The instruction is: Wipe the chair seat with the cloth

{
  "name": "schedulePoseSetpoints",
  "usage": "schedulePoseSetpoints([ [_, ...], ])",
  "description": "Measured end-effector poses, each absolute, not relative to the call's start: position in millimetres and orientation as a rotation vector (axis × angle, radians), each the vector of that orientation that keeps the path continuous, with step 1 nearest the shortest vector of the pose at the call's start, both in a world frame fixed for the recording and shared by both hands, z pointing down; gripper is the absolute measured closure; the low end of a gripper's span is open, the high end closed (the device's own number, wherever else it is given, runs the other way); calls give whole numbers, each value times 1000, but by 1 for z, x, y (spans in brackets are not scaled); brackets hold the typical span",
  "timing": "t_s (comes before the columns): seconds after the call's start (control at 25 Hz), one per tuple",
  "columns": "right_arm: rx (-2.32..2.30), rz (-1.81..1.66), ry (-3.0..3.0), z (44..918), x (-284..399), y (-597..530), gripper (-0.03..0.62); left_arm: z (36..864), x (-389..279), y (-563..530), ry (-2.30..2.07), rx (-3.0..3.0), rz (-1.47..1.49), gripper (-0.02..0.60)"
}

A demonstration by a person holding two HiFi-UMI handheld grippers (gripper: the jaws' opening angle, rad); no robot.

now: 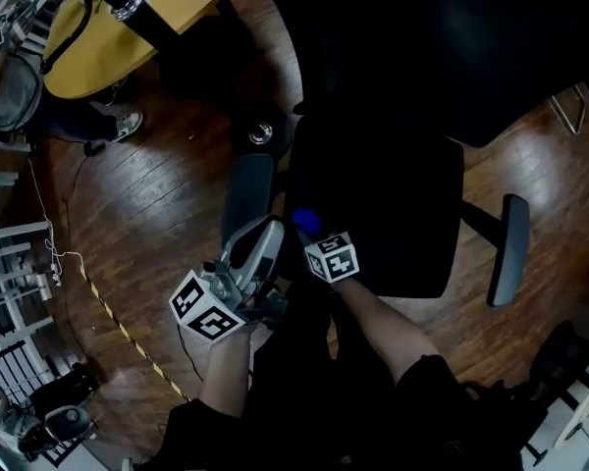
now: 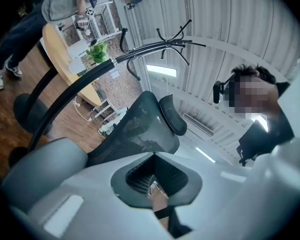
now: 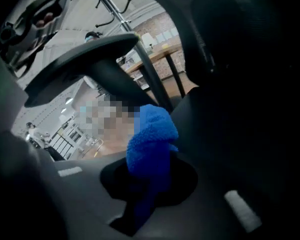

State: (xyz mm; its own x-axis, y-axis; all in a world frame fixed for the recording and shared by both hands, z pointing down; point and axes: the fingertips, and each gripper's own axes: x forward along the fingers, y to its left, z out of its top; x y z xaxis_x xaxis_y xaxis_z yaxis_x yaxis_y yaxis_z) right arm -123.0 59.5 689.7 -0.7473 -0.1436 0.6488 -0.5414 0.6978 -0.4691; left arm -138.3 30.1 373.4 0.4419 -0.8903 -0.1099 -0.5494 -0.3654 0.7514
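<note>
The black office chair's seat (image 1: 393, 199) fills the middle of the head view, dark and low in detail. A blue fluffy cloth (image 1: 305, 221) (image 3: 152, 139) rests at the seat's front left corner, with my right gripper (image 1: 310, 235) (image 3: 150, 184) shut on it. My left gripper (image 1: 268, 235) (image 2: 155, 179) hovers just left of it, beside the grey left armrest (image 1: 247, 192), jaws together and holding nothing. In the left gripper view a mesh chair back (image 2: 135, 129) with a headrest (image 2: 171, 114) rises ahead.
The right armrest (image 1: 513, 248) sticks out beyond the seat. A wooden table (image 1: 128, 27) stands far left, a person's shoe (image 1: 128, 126) beside it. Yellow-black tape (image 1: 128, 332) crosses the wood floor, white racks (image 1: 10, 263) line the left edge, and a coat rack (image 2: 175, 39) stands behind.
</note>
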Motion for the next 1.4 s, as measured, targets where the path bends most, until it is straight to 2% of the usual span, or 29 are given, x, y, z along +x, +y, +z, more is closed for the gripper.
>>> schedulePoseSetpoints([
  [0.24, 443, 734, -2343, 704, -127, 80, 556, 381, -147, 50, -1264, 2012, -689, 589],
  [0.4, 514, 739, -2309, 707, -106, 72, 556, 384, -144, 46, -1233, 2019, -678, 589],
  [0.6, 700, 799, -2180, 721, -16, 44, 556, 384, -123, 22, -1153, 2066, -641, 589],
  [0.8, 918, 732, -2053, 721, 106, 11, 556, 380, -79, 0, -1045, 2104, -597, 589],
  [1.0, 1128, 777, -1935, 710, 193, 6, 556, 379, -37, -14, -927, 2144, -566, 589],
  [1.2, 1187, 766, -1897, 706, 228, 8, 556, 373, -2, -26, -840, 2173, -562, 589],
  [1.4, 1179, 844, -1919, 709, 232, 12, 556, 378, -6, -20, -866, 2167, -553, 589],
])
